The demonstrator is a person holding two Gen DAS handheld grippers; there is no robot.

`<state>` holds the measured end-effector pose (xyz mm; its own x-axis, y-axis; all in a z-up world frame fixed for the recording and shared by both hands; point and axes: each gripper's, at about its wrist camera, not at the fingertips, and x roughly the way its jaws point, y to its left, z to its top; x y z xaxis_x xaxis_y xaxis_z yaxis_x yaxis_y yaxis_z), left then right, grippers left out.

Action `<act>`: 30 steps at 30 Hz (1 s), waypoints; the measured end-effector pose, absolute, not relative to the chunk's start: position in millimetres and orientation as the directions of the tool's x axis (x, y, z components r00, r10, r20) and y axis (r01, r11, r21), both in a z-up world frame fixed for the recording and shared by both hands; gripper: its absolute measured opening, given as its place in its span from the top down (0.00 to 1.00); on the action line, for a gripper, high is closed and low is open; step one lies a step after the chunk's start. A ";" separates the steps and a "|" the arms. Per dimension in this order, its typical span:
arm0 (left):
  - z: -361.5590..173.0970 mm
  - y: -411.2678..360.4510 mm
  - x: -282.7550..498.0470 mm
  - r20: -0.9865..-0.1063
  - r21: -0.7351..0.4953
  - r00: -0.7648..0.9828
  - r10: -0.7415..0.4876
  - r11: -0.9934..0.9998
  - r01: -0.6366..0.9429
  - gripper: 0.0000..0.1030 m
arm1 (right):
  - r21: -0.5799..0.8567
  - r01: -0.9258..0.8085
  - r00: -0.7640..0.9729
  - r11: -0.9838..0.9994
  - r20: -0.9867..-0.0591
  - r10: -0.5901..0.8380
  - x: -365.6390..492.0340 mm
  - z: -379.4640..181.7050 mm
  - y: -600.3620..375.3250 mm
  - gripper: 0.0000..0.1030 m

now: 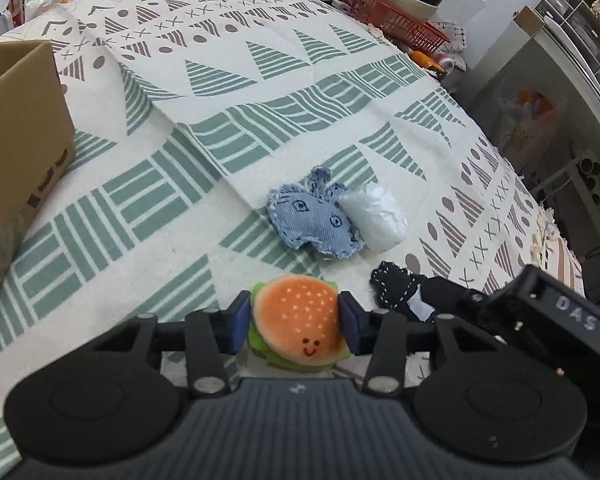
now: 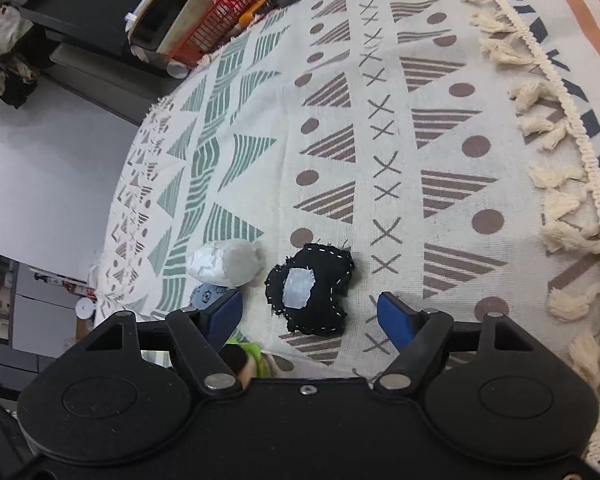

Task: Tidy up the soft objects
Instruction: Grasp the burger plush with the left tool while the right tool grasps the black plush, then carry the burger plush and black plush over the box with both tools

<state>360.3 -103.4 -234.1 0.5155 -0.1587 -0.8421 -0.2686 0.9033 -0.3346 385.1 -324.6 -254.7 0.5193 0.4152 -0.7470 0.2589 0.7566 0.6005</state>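
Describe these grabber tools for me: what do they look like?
Each hand-held gripper, left and right, is matte black plastic: a ribbed centre body, two round discs at the sides, and linkage bars with silver rivets. The fingers end in dark blue pads. The right one's body, seen from the left camera, bears white letters "DAS". No cables or sleeves show.

We see the brown cardboard box (image 1: 18, 128) cut off at left, blue denim stuffed toy (image 2: 206, 295) mostly hidden behind the right gripper's finger, far clutter blurred.
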 end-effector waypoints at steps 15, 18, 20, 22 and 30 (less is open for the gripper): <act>-196.3 -83.0 350.3 -0.827 -0.291 0.553 -0.100 0.918 -0.269 0.61 | 0.563 0.238 0.531 0.792 -0.758 0.379 393.0 -259.1 -318.6 0.74; -186.3 -81.0 345.1 -0.817 -0.282 0.569 -0.090 0.924 -0.259 0.62 | 0.561 0.211 0.539 0.800 -0.750 0.384 386.6 -251.7 -315.9 0.75; -180.2 -79.1 341.4 -0.810 -0.282 0.581 -0.085 0.924 -0.259 0.62 | 0.564 0.199 0.548 0.802 -0.742 0.386 381.3 -246.5 -315.8 0.75; -173.7 -77.4 337.1 -0.803 -0.282 0.591 -0.081 0.925 -0.256 0.63 | 0.565 0.194 0.557 0.802 -0.736 0.384 375.3 -241.9 -316.7 0.75; -152.0 -71.0 315.3 -0.781 -0.277 0.620 -0.074 0.931 -0.237 0.63 | 0.584 0.195 0.591 0.788 -0.711 0.381 344.7 -230.8 -327.1 0.75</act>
